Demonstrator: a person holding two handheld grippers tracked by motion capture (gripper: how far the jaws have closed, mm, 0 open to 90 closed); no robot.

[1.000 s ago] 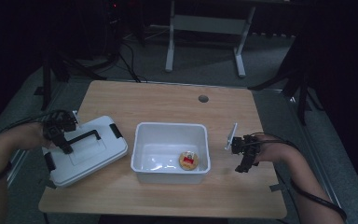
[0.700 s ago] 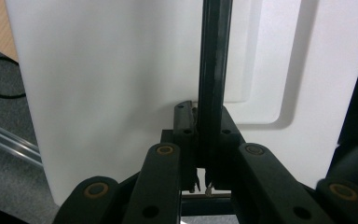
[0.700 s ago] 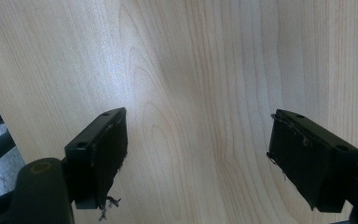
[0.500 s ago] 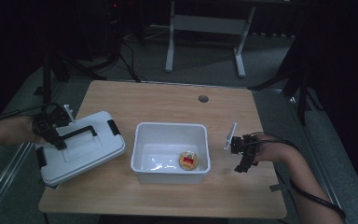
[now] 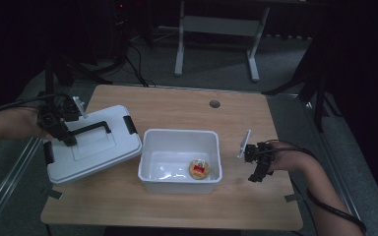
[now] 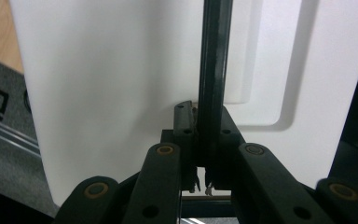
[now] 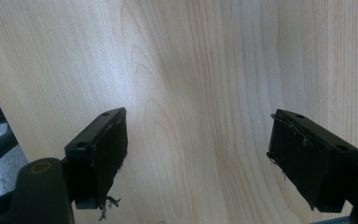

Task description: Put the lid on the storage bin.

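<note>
left gripper [image 5: 61,132] clamped on lid [image 5: 91,147] handle [image 6: 212,70], carrying it left of bin [image 5: 179,160] | right gripper [image 5: 257,164] jaws spread, idle right of bin, steadying nothing | lid likely headed onto bin

Dim high view, black surroundings; bright close gripper views, nearest parts soft-focused

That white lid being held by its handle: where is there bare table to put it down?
Bare wood lies behind the open tub, around the small round hole, and along the near edge. Crowded: the lid fills the left, the right gripper the right.
</note>
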